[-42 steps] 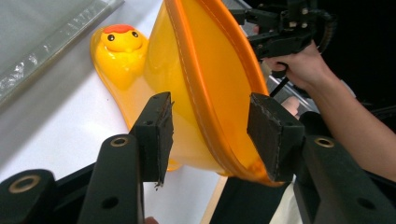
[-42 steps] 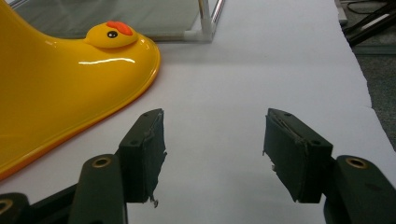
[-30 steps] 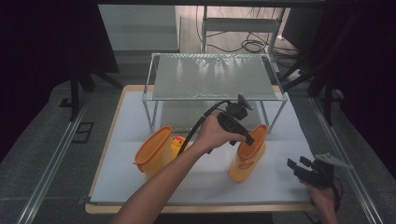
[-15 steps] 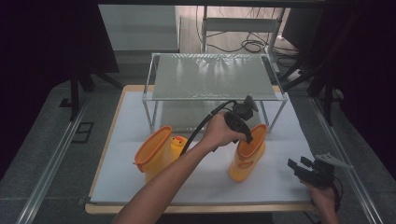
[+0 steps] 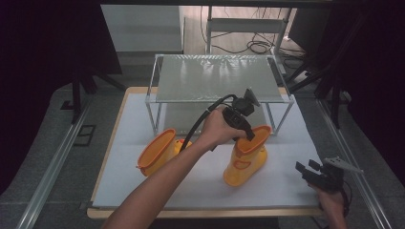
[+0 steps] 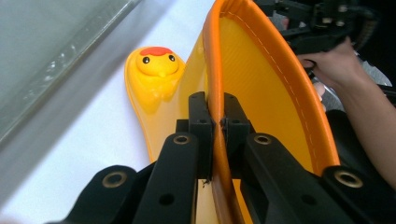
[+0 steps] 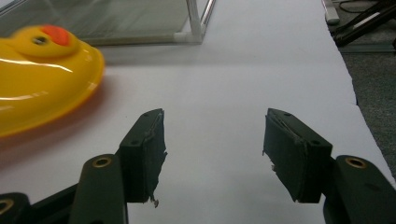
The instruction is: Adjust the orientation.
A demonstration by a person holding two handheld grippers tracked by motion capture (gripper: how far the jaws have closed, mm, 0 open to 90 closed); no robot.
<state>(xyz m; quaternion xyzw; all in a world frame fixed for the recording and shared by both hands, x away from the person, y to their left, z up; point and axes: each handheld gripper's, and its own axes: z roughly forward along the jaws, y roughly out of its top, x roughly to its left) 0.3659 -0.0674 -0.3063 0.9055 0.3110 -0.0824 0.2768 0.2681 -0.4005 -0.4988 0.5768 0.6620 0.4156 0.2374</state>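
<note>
Your left tool is pinching the orange rim of the upright boot, its jaws having just been closing with the rim between them, one pad inside the shaft and one outside. That boot is standing on the white bench just in front of the glass shelf, with the second boot lying tipped over to its left. You are handling something that looks light, glossy and soft-walled; the thin cuff is probably flexing under the pads, so the stitched rim is likely giving you the firmest hold. Looking along the left tool, you are seeing the duck face on the toe. Your right tool is resting spread over bare bench, apart from the boot.
</note>
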